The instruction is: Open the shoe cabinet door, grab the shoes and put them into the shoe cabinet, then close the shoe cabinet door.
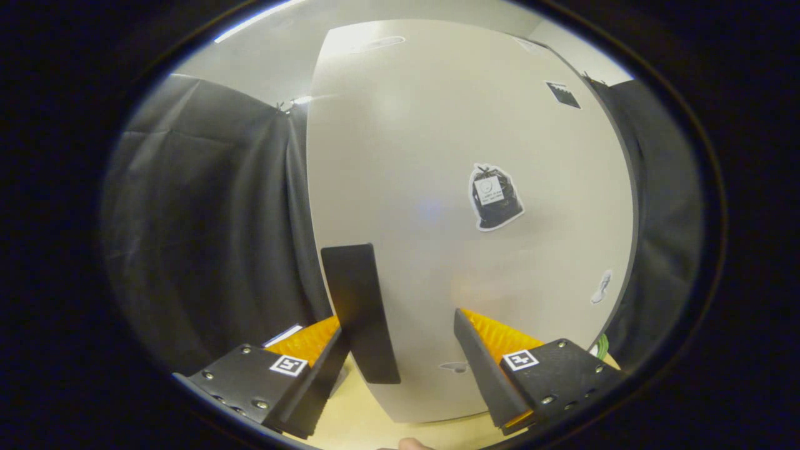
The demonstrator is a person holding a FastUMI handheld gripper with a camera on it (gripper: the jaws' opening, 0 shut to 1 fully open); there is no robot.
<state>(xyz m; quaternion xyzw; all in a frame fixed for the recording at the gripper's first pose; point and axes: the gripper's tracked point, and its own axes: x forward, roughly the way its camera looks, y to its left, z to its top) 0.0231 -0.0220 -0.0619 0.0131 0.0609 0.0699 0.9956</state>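
In the gripper view, the gripper [400, 350] has its fingers [484, 365] spread wide apart and released, gripping nothing. Between them, close to the left finger, stands the dark upright handle [359, 309] of the shoe cabinet door [437, 156]; whether the left finger touches it I cannot tell. The pale door fills the space just ahead and beyond, shut as far as I can judge, with a dark bag-shaped sticker [495, 197] beyond the right finger. The wooden floor [369, 419] lies below.

The risk, as I judge it: closing off-centre could let the handle slip out, or pulling askew could strain the door.
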